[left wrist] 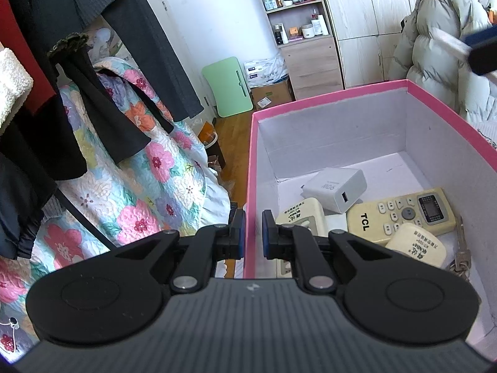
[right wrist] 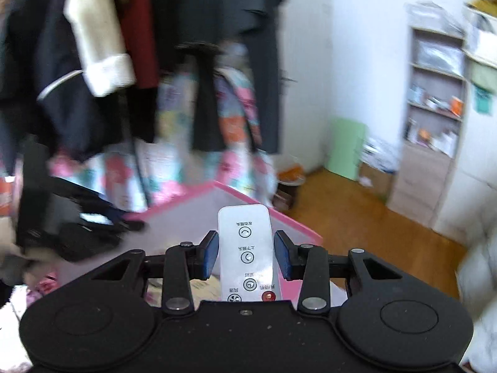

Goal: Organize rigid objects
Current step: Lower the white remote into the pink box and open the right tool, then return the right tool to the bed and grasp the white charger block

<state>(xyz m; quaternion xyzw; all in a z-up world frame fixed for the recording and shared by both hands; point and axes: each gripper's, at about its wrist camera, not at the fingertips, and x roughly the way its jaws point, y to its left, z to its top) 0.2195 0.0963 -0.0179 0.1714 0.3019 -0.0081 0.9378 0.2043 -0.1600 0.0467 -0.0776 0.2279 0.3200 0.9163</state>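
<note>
A slim white fan remote is held lengthwise between the blue pads of the right gripper, its round buttons facing up and a red power button nearest the camera; the pads are closed against its two long edges. Beyond the remote, toward 12 o'clock, a corner of the pink-rimmed box is seen below the gripper, with the rest of the scene blurred. In the left wrist view, the left gripper is seen with its jaws drawn to a narrow gap that straddles the near pink wall of the box, one pad outside and one inside; whether the wall is actually pinched cannot be told. Inside the box, toward 2 o'clock of that gripper, a white USB charger is seen lying on the white floor. A cream TCL remote lies at 3 o'clock, just beside the charger. Two small cream remotes are also shown, one next to the inner pad and another overlapping the TCL remote's near edge. A key rests against the right wall. Outside the box, a floral quilt is seen at 9 o'clock, with dark garments hanging over it, and a green folding board is propped against the far wall at 12 o'clock.
</note>
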